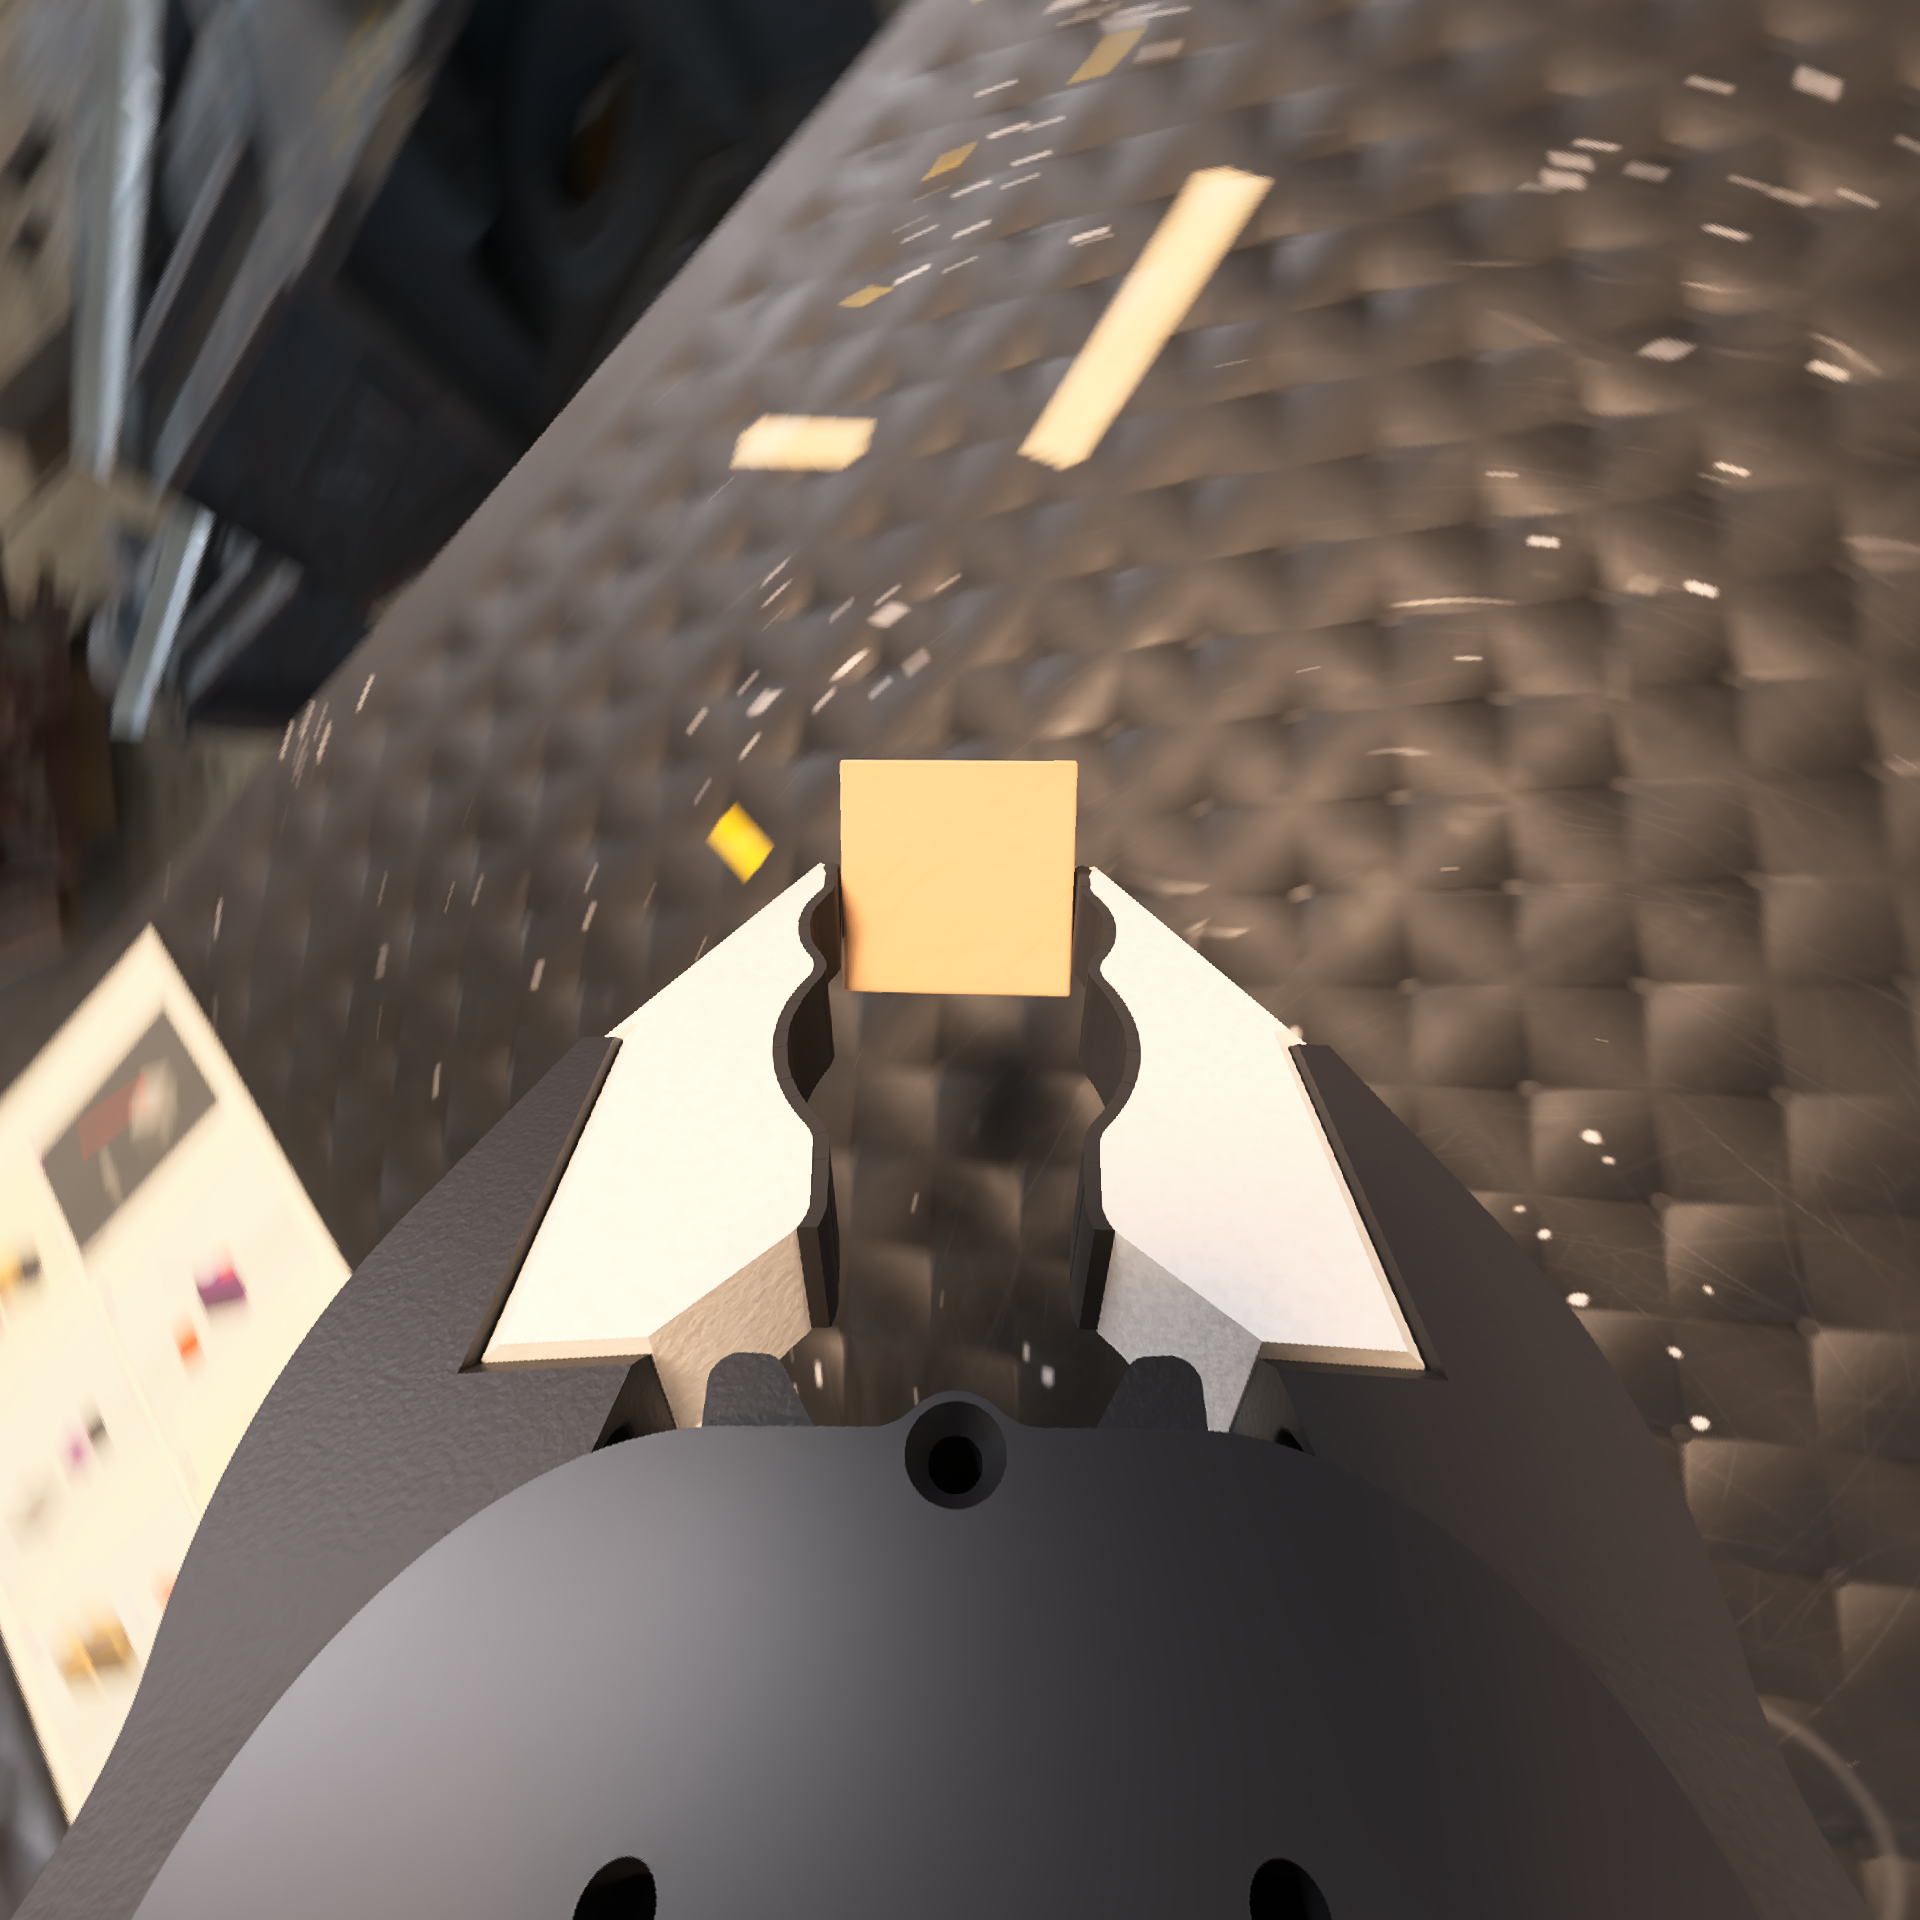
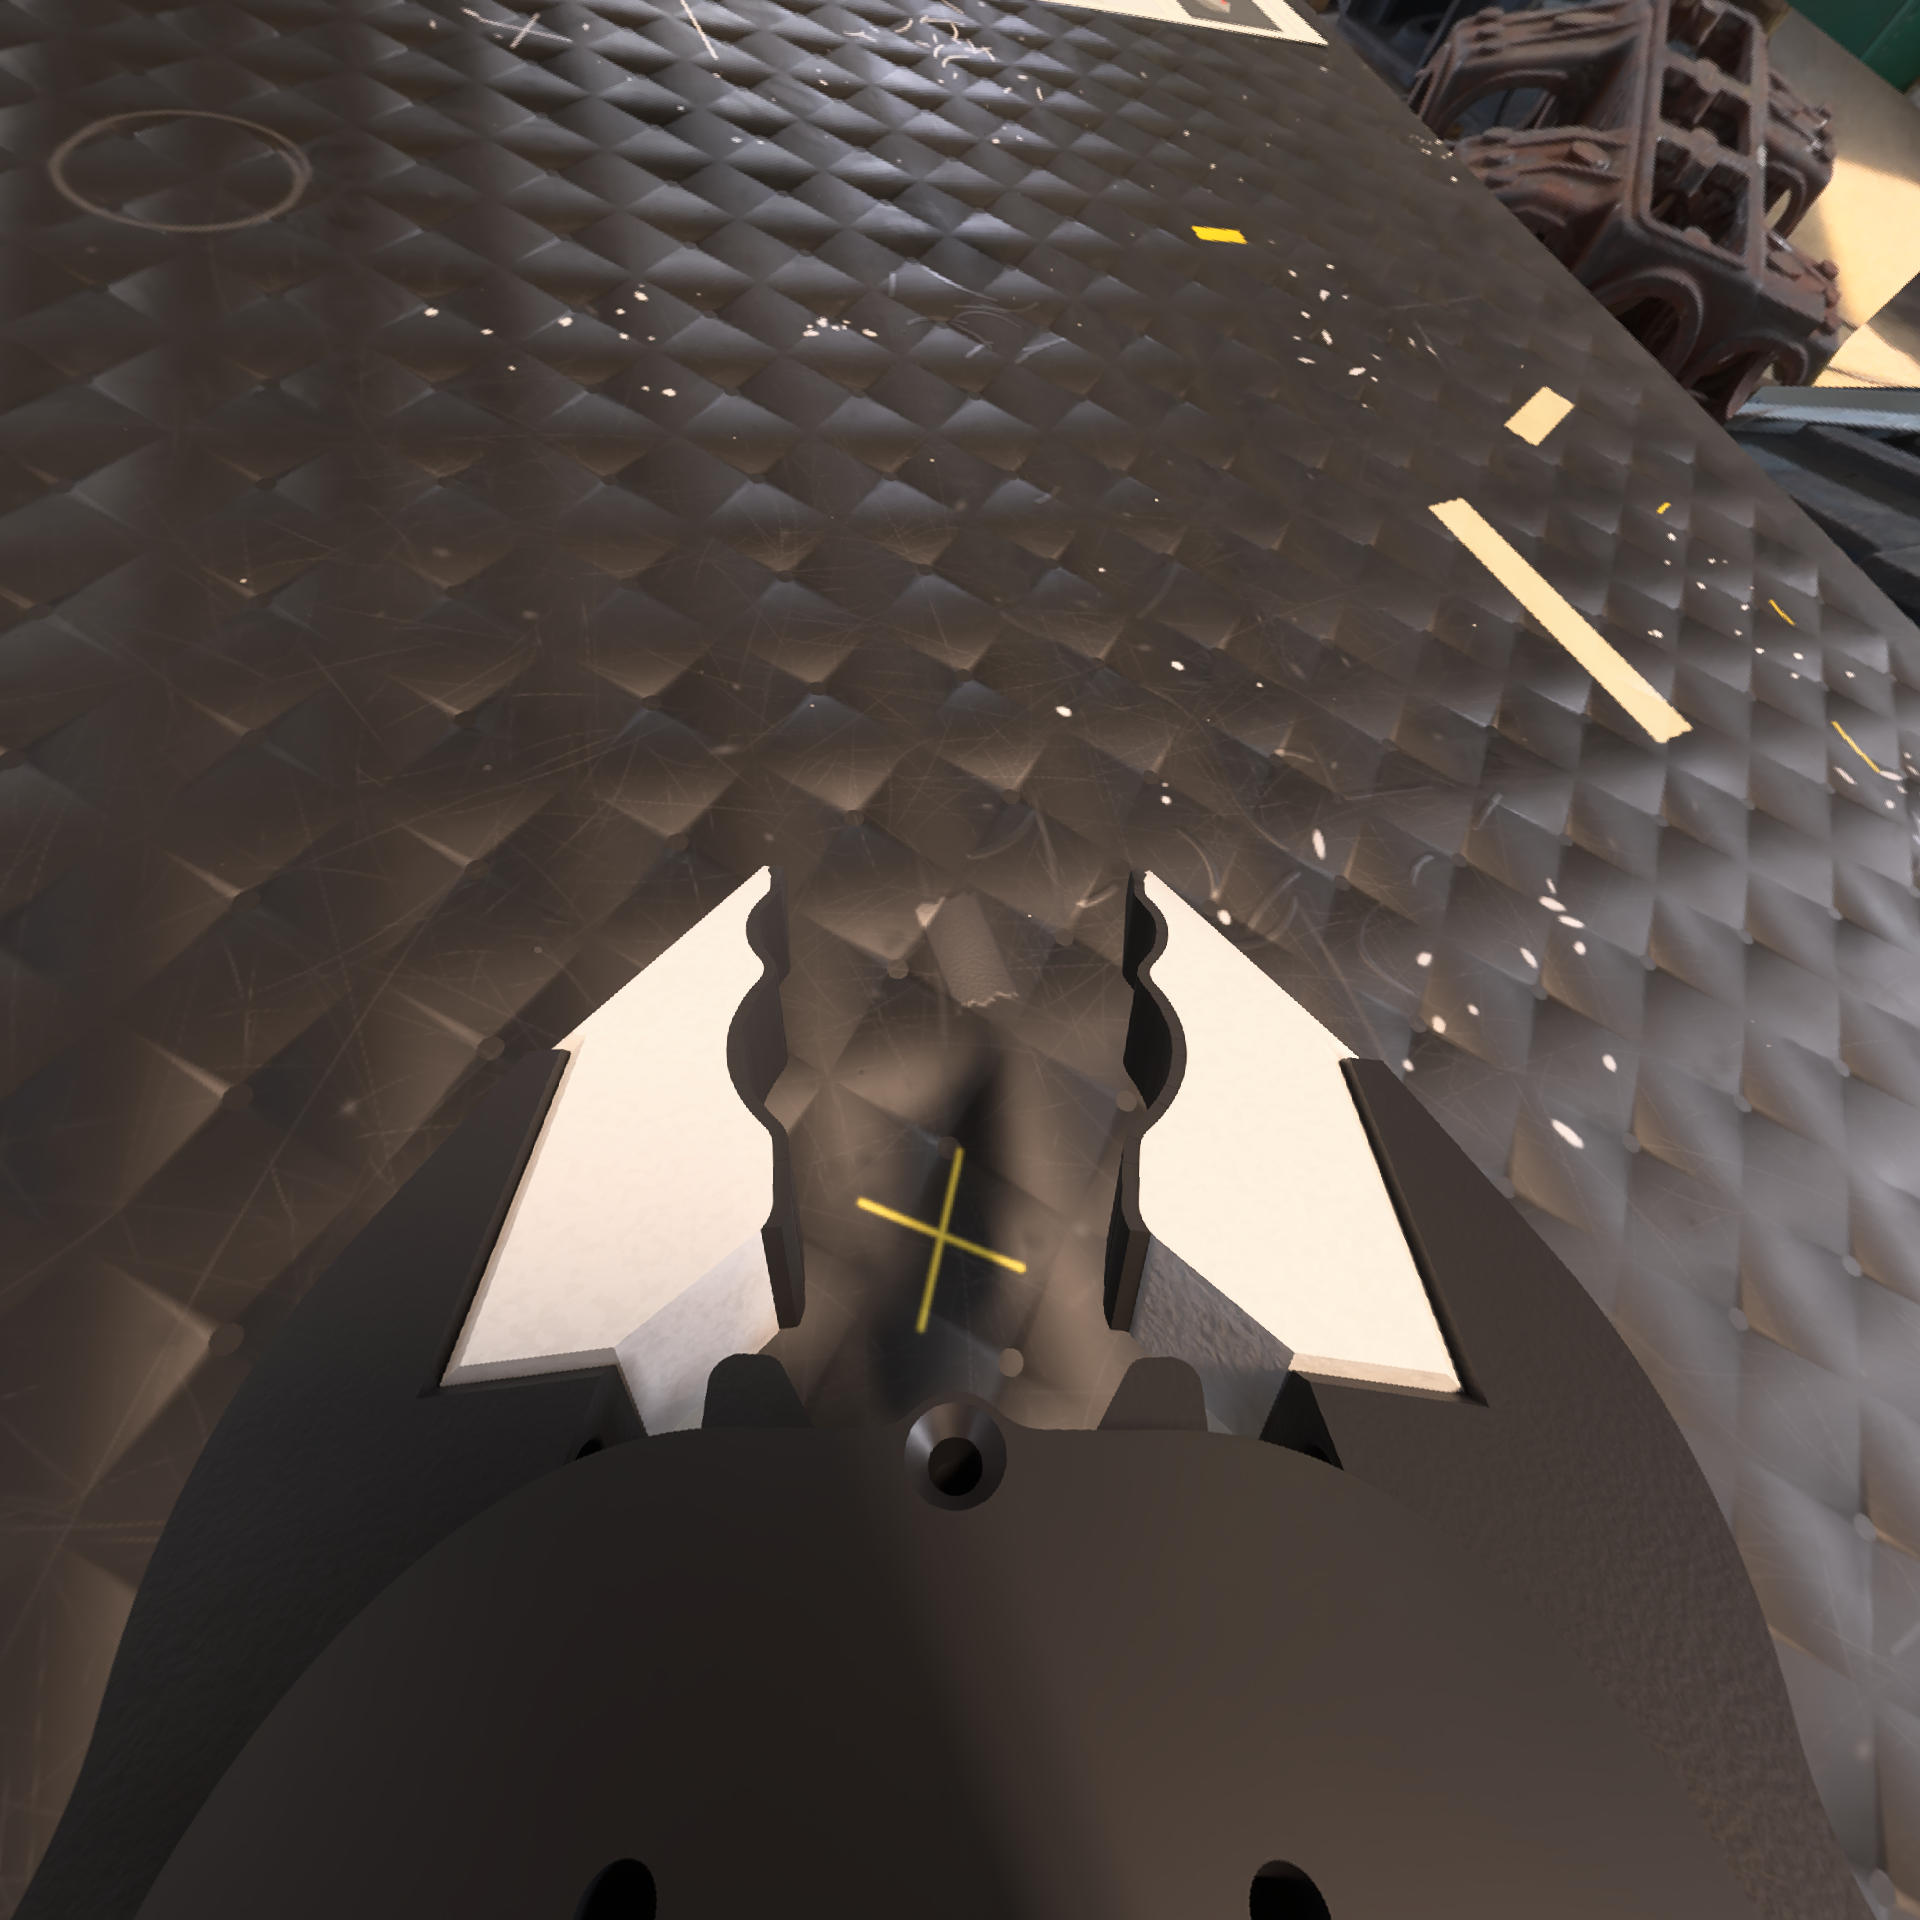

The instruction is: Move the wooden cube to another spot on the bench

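In the left wrist view the pale wooden cube (image 1: pixel 957 878) sits between the tips of my left gripper (image 1: pixel 957 896). The fingers press its two sides and hold it above the dark studded bench (image 1: pixel 1455 831). The background is blurred. In the right wrist view my right gripper (image 2: pixel 956 894) is open and empty, low over the bench (image 2: pixel 623 520). A thin yellow cross (image 2: pixel 940 1236) is marked on the bench between its fingers. The cube does not show in the right wrist view.
A white printed sheet (image 1: pixel 125 1351) lies at the bench's left edge. Pale tape strips (image 1: pixel 1143 322) and a small yellow patch (image 1: pixel 740 840) mark the bench. The right wrist view shows a tape strip (image 2: pixel 1553 618), a faint ring mark (image 2: pixel 182 171) and a rusty lattice block (image 2: pixel 1662 156) beyond the edge.
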